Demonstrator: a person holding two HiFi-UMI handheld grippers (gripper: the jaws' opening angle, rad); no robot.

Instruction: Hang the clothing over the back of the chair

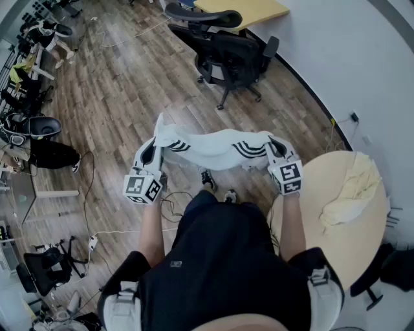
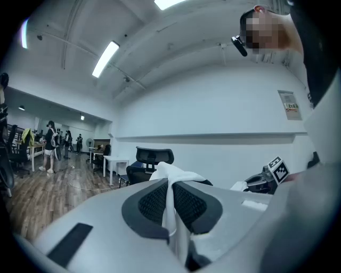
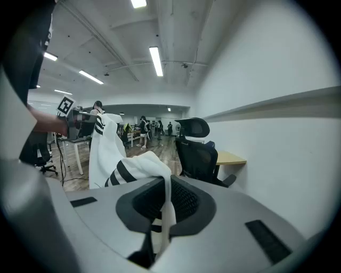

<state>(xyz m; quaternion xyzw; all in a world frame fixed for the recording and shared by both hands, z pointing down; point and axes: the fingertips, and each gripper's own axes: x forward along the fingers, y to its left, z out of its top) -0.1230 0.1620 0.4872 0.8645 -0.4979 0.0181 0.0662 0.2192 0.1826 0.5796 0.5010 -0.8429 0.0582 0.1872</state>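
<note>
Currently a white piece of clothing [image 1: 213,147] with black stripes hangs stretched in the air between the two tools, in front of the person and above the wooden floor [image 1: 123,90]. The left hand-held gripper [image 1: 152,150] is clamped on one end of it; in the left gripper view the dark pads are pressed together with a thin fold of white cloth pinched between them. The right hand-held gripper [image 1: 275,147] holds the other end the same way, its pads closed on a fold of the fabric, and the striped part drapes away to the left in the right gripper view.

A black office chair [image 1: 228,53] stands well apart from the clothing, further ahead of the person, beside the white wall [image 1: 349,52]. Nothing lies on its back. A yellow desk [image 1: 242,11] sits just behind it.

To the person's right is a round, pale counter [image 1: 336,249] with a crumpled cream cloth [image 1: 352,187] lying on its far side, near the edge.
</note>
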